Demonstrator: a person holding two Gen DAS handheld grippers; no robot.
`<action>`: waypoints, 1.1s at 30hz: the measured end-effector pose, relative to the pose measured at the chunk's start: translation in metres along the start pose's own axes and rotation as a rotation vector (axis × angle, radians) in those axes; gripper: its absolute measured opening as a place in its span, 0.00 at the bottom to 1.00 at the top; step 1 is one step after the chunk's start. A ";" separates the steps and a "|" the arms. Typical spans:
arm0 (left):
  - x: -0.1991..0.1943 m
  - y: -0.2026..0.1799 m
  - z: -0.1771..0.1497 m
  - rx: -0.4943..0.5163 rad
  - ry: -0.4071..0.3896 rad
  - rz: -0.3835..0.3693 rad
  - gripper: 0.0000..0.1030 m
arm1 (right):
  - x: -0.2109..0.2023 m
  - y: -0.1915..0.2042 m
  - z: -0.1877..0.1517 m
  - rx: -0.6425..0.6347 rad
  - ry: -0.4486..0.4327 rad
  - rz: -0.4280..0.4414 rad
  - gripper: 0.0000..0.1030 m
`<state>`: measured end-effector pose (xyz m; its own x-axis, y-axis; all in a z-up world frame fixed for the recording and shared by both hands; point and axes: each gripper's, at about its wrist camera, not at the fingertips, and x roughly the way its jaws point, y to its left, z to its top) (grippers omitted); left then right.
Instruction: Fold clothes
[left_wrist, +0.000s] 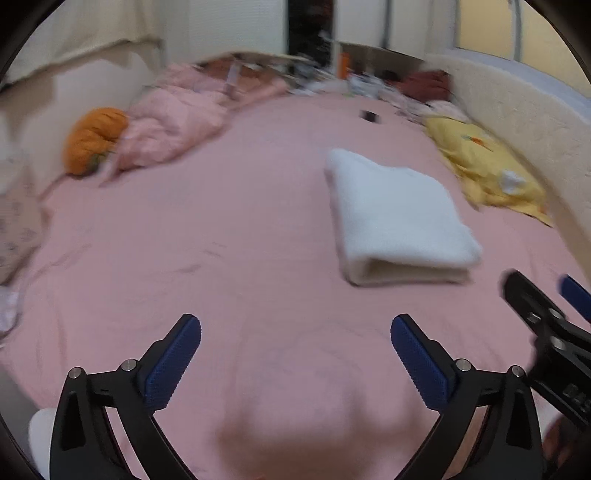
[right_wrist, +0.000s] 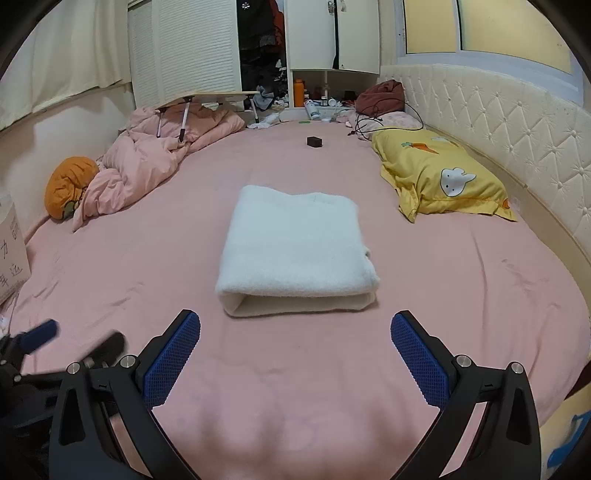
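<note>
A white fleecy garment (right_wrist: 297, 251) lies folded into a thick rectangle on the pink bed sheet (right_wrist: 295, 369), its folded edge toward me. In the blurred left wrist view the same white garment (left_wrist: 397, 218) sits ahead and to the right. My left gripper (left_wrist: 295, 354) hovers open over bare sheet, nothing between its blue pads. My right gripper (right_wrist: 295, 350) is open too, just short of the garment's near edge and apart from it. Each gripper shows at the edge of the other's view: the right gripper (left_wrist: 543, 295), the left gripper (right_wrist: 74, 339).
A crumpled pink duvet (right_wrist: 147, 162) and an orange cushion (right_wrist: 68, 186) lie at the left. A yellow rabbit-print pillow (right_wrist: 439, 177) rests along the padded headboard (right_wrist: 517, 122) on the right. A small dark box (right_wrist: 314, 141) sits far back; clutter and wardrobes beyond.
</note>
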<state>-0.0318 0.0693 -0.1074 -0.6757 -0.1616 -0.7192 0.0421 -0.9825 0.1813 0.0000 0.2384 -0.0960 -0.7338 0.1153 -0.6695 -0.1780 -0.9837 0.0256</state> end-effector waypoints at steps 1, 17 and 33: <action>-0.002 0.000 0.001 0.002 -0.013 0.055 1.00 | 0.000 -0.001 0.000 -0.001 -0.002 -0.001 1.00; 0.006 0.004 -0.002 -0.040 0.087 -0.290 1.00 | -0.001 -0.009 -0.001 0.011 -0.007 -0.008 1.00; 0.004 -0.003 -0.002 -0.008 0.104 -0.324 1.00 | 0.001 -0.012 -0.002 0.017 -0.001 -0.015 1.00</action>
<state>-0.0336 0.0714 -0.1119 -0.5765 0.1509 -0.8030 -0.1566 -0.9850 -0.0727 0.0028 0.2502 -0.0990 -0.7314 0.1306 -0.6693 -0.2007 -0.9792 0.0282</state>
